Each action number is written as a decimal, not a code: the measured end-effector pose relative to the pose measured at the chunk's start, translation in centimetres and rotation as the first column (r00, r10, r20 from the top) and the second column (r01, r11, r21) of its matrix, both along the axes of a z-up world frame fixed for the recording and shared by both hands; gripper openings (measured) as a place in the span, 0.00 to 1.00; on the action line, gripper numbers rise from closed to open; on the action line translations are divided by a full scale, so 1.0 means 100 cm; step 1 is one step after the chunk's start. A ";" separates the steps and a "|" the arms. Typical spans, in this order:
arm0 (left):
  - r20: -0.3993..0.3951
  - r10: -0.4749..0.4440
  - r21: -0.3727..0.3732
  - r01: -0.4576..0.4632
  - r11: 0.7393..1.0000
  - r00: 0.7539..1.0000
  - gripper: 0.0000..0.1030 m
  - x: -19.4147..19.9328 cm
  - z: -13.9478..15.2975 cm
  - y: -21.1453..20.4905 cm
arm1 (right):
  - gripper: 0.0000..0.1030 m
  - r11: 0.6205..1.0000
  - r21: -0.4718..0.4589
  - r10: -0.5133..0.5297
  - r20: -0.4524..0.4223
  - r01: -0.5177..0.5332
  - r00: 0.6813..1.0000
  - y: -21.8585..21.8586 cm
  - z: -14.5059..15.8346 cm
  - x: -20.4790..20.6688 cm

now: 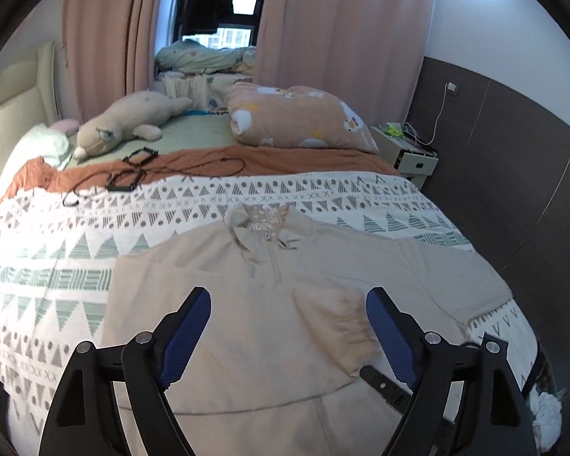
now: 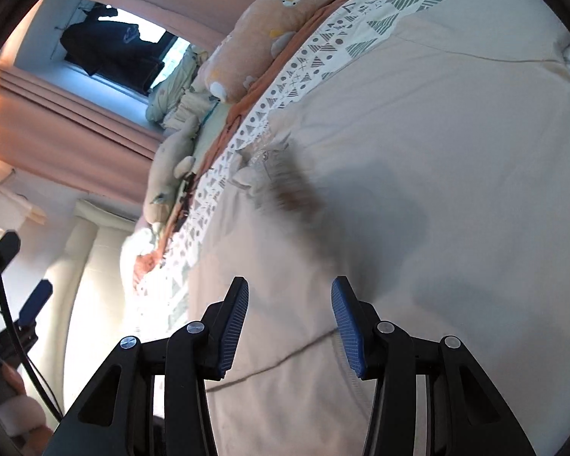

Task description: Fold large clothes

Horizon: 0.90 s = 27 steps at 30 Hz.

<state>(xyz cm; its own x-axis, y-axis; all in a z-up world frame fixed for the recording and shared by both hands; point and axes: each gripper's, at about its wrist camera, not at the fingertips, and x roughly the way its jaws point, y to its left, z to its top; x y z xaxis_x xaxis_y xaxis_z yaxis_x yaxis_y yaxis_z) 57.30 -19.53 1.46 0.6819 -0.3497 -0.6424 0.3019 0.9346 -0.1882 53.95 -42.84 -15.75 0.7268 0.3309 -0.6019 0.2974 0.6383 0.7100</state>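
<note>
A beige zip-neck cloth jacket (image 1: pixel 269 304) lies flat on the triangle-patterned white bedspread (image 1: pixel 57 266), collar toward the orange cartoon-print pillow (image 1: pixel 300 117). The left claw (image 1: pixel 288 334) hovers above it, spread wide and empty. The right claw (image 2: pixel 289 323) is half open, gripping nothing.

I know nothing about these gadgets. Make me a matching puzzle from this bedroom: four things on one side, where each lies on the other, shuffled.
Things:
1. beige jacket
2. plush toy
3. black cables
4. peach pillow

Places:
A. on the green sheet near the headboard
B. across the orange band of the blanket
C. spread flat on the patterned blanket
D. beside the nightstand

Pairs: 1-C, 2-A, 3-B, 4-D
</note>
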 end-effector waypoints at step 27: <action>-0.259 0.398 0.011 -0.409 0.912 0.880 0.46 -0.040 -0.162 0.223 | 0.45 0.968 -0.233 0.047 -0.200 -0.094 0.979 -0.038 -0.033 0.002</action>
<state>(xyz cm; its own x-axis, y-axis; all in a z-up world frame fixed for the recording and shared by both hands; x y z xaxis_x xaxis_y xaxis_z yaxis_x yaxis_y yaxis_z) 53.29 2.73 -14.78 0.5889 -0.1096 -0.8007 -0.1620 0.9547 -0.2498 54.11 -46.69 -19.08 0.5702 0.2058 -0.7953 0.3611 0.8068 0.4676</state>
